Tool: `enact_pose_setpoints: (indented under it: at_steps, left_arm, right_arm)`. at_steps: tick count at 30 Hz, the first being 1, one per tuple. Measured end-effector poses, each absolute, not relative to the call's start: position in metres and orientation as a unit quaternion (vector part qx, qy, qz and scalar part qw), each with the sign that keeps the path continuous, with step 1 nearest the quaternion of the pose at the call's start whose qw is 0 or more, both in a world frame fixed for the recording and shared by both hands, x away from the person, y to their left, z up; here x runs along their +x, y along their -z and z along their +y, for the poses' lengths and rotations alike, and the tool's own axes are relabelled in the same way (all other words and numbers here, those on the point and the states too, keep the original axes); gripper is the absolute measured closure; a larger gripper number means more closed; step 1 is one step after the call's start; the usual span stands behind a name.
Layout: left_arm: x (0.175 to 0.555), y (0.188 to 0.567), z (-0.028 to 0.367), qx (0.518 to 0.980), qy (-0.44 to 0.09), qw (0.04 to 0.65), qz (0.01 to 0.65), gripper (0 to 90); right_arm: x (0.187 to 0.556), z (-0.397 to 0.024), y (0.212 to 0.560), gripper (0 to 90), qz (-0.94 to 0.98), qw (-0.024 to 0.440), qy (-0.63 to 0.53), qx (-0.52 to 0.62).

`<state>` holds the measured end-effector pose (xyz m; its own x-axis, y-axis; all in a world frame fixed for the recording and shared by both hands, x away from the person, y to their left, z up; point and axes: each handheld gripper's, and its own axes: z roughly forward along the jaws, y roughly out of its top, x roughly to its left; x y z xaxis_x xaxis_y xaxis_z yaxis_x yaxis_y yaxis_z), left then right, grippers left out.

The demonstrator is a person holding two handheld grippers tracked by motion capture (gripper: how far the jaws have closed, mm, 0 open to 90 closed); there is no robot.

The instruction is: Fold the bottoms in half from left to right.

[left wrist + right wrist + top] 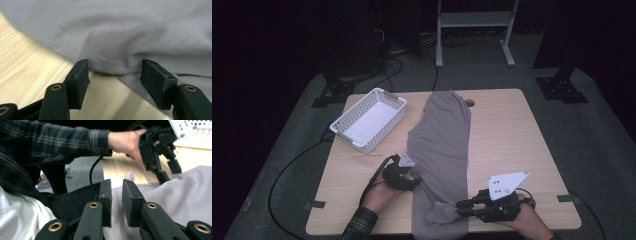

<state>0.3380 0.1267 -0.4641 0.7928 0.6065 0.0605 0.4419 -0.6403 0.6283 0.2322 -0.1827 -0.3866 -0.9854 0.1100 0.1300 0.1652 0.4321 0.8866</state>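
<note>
A grey garment (442, 135) lies lengthwise down the middle of the wooden table (512, 135), with a rumpled bunch at its near end. My left gripper (416, 180) sits at the garment's left edge. In the left gripper view its jaws (115, 67) stand open, and a raised fold of the cloth (125, 30) lies at their tips, unpinched. My right gripper (459, 205) points left at the bunched near end. Its jaws (117, 185) stand a narrow gap apart with nothing clamped, and the grey cloth (175, 195) lies beyond them. The right gripper view also catches the left gripper (170, 173), tips on the cloth.
A white perforated basket (384, 131) stands at the table's back left, also seen in the right gripper view (197, 132). A black cable trails off the table's left side. A white metal stand is on the floor beyond the table. A plaid sleeve (50, 142) reaches across.
</note>
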Motion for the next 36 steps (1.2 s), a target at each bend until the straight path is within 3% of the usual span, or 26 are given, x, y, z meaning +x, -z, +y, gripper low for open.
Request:
enact_pose_setpoints:
  at_steps: [6, 12, 18, 24, 27, 36]
  left_arm:
    - [0.331, 0.450, 0.131, 0.889, -0.141, 0.326, 0.290, 37.8]
    - [0.308, 0.449, 0.124, 0.900, -0.127, 0.320, 0.266, 37.8]
    - [0.285, 0.458, 0.114, 0.923, -0.116, 0.289, 0.226, 38.7]
    - [0.283, 0.460, 0.108, 0.924, -0.111, 0.291, 0.223, 46.1]
    - [0.289, 0.462, 0.106, 0.920, -0.106, 0.300, 0.229, 50.4]
    - [0.326, 0.463, 0.095, 0.907, -0.117, 0.306, 0.265, 51.1]
  right_arm:
    - [0.240, -0.183, 0.393, 68.6, -0.862, -0.013, 0.496, -0.103]
    - [0.263, -0.176, 0.419, 65.8, -0.882, -0.038, 0.445, -0.149]
    - [0.274, -0.157, 0.451, 74.6, -0.915, -0.051, 0.370, -0.151]
    - [0.281, -0.147, 0.467, 88.0, -0.924, -0.065, 0.340, -0.160]
    - [0.289, -0.149, 0.468, 89.2, -0.922, -0.071, 0.343, -0.168]
    - [0.331, -0.153, 0.467, 89.2, -0.911, -0.117, 0.330, -0.216]
